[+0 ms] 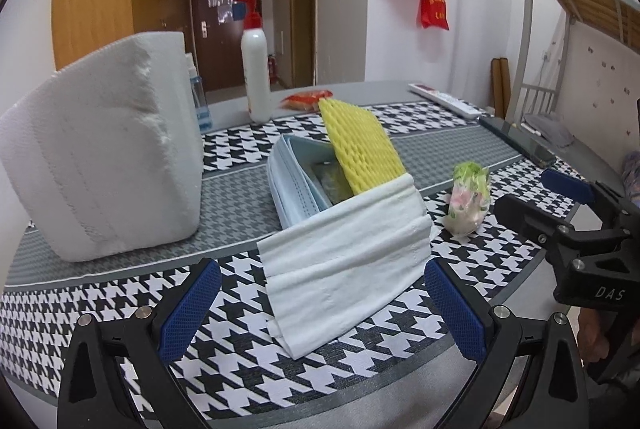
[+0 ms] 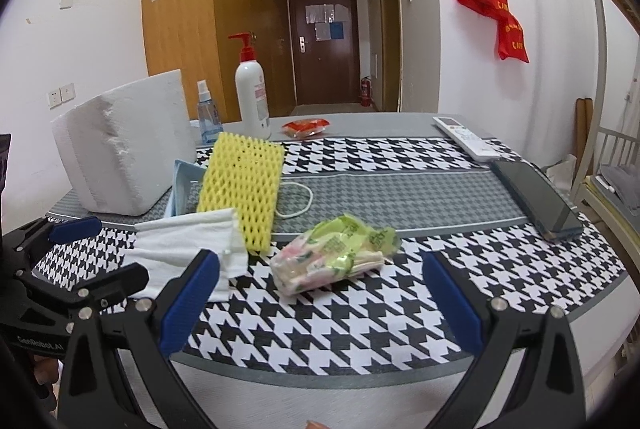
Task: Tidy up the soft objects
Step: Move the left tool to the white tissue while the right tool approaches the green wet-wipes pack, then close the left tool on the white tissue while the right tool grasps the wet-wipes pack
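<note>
We are holding both grippers wide open and empty above the table [image 2: 360, 173]. The left gripper [image 1: 320, 301] is facing the folded tissue [image 1: 344, 253], which is leaning on the blue tray [image 1: 296, 185] under the yellow foam net [image 1: 360, 145]. The right gripper [image 2: 320, 293] is facing the tissue pack [image 2: 332, 253], lying just right of the net.

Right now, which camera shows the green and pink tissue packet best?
The right wrist view: the tissue packet lies whole and central between the open right gripper. The left wrist view shows it small and end-on.
</note>
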Tool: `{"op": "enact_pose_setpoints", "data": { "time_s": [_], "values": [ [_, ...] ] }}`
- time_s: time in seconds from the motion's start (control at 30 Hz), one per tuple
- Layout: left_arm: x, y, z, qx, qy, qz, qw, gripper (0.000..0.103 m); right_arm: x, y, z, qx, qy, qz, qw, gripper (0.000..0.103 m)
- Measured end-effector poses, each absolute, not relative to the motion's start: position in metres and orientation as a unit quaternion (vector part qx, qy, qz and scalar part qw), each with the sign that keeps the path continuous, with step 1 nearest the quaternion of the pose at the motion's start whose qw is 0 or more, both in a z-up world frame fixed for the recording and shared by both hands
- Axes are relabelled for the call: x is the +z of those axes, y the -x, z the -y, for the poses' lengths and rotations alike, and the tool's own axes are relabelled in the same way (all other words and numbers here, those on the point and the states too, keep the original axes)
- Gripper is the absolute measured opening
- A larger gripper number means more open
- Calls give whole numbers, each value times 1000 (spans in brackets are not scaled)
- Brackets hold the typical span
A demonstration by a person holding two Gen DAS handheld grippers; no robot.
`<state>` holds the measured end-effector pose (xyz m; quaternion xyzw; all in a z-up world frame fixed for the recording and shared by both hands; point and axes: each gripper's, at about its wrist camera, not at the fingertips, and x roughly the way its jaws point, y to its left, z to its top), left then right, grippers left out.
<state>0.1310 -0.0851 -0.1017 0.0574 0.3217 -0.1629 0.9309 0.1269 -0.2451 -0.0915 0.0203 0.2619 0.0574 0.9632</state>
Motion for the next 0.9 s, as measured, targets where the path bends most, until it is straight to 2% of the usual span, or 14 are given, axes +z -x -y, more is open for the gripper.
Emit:
{"op": "enact_pose_setpoints", "data": {
  "time_s": [0.2,0.4,0.6,0.9],
  "values": [
    [-109,-142,91,-171,-59,-347,920,101,-96,-133,249,55,-18,-272,961,103],
    [-116,-152,98,-166,-66,-368,913,94,-98,-138,252,55,-22,-277,959,103],
    [-121,-158,97,-160,-61,-385,907,78,-99,-141,252,57,-21,-278,959,103],
    [-124,-156,95,-160,-61,-388,906,47,-99,-145,253,55,-17,-282,958,103]
  ]
}}
